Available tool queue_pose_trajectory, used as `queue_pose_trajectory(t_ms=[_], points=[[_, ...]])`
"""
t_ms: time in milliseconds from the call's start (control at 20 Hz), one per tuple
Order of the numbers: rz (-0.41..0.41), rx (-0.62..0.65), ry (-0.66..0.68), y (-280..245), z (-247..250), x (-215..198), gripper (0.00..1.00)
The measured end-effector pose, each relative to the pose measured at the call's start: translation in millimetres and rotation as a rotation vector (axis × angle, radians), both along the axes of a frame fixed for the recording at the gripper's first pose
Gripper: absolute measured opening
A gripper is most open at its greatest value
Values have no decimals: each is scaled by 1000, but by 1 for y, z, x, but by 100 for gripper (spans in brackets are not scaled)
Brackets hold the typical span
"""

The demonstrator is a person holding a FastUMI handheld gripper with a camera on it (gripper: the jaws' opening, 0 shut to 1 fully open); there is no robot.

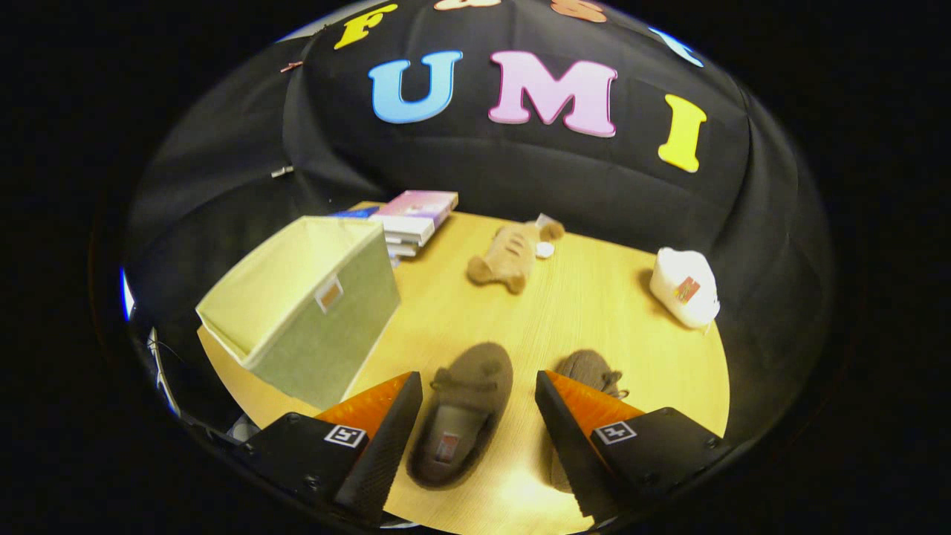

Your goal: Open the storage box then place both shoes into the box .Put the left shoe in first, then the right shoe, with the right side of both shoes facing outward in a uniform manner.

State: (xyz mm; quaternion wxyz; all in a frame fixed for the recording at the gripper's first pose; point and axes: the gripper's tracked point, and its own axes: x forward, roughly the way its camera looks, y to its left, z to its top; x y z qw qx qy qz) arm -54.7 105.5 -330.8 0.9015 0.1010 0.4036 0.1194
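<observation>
Tongs [475, 416] spread apart above a shoe [462, 416] | wooden table [594, 312] (black cloth wall behind)

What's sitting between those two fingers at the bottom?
A brown shoe lies on the table between the open gripper fingers, untouched, in the gripper view.

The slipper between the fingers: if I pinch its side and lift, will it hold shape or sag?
Likely sags: the slipper looks soft and fuzzy with a wide open top. Probably light. The open gripper straddles it without touching; its furry upper should resist slipping.
</observation>
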Motion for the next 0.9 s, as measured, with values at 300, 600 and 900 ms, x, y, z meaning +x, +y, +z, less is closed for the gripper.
queue_pose_trajectory(t_ms=[300, 600, 900], points=[[88, -69, 111, 19, -73, -6, 75], [-9, -142, 123, 11, -101, 16, 30], [-120, -115, 123, 5, -86, 19, 5]])
